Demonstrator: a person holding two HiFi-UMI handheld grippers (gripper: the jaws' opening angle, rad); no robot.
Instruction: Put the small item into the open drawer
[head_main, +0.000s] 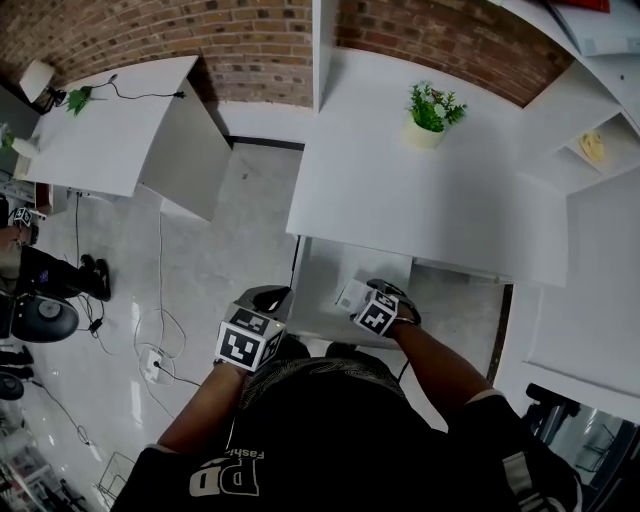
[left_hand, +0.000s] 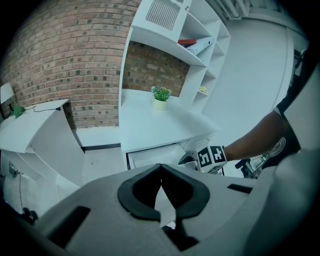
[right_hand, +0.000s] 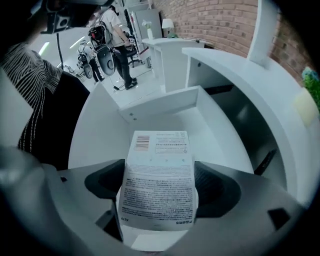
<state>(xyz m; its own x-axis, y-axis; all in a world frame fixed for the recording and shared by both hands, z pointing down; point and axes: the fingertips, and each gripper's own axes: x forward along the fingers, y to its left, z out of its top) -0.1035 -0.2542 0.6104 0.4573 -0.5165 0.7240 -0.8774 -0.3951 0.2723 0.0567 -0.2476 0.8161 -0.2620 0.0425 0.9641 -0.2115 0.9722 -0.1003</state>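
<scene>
A small white box (right_hand: 159, 170) covered in fine print, with a barcode at its far end, fills the near part of the right gripper view. The right gripper (right_hand: 158, 186) pinches it, one dark jaw pressed against each long side. The box is held over the white drawer (right_hand: 157, 104), which stands pulled out beneath the front edge of the table (head_main: 440, 200). In the head view the box sits above the drawer's middle, a little toward its front edge. No view shows whether it touches the drawer's bottom.

The left gripper (left_hand: 161, 170) is held beside the person's body, just off the drawer's front left corner and above the floor (head_main: 200, 270). Its jaws are pressed together at the tips with nothing between them, and they point toward the drawer and the right gripper.

On the table, near its back edge, stands a potted plant (head_main: 433, 110) in a pale pot, well apart from the drawer. A brick wall (head_main: 250, 40) runs behind the table. White shelves (head_main: 590, 130) rise at the table's right edge. Cables lie on the floor to the left.
</scene>
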